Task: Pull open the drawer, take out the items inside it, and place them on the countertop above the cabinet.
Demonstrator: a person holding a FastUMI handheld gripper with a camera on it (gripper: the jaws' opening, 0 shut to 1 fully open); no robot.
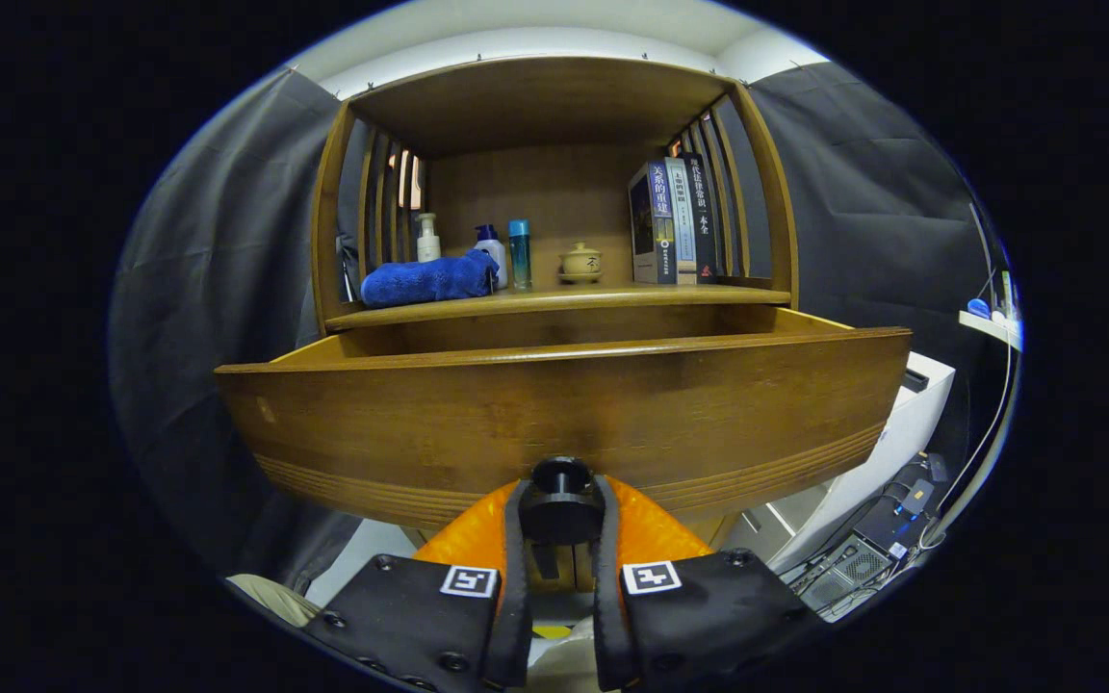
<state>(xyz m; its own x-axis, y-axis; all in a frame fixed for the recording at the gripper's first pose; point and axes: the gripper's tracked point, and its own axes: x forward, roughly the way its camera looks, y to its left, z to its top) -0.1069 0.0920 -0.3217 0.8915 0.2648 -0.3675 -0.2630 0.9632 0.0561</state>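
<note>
Your drawer stands pulled out of the cabinet, its tall front panel hiding whatever lies inside. On the surface above: books at the right edge, a blue towel at the left, bottles and a small lidded pot behind. Your claw is clamped on the knob.

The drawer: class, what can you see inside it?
The drawer is pulled out, with the gripper shut on its knob. Only the inner back wall shows; the front panel hides the floor and any items.
</note>
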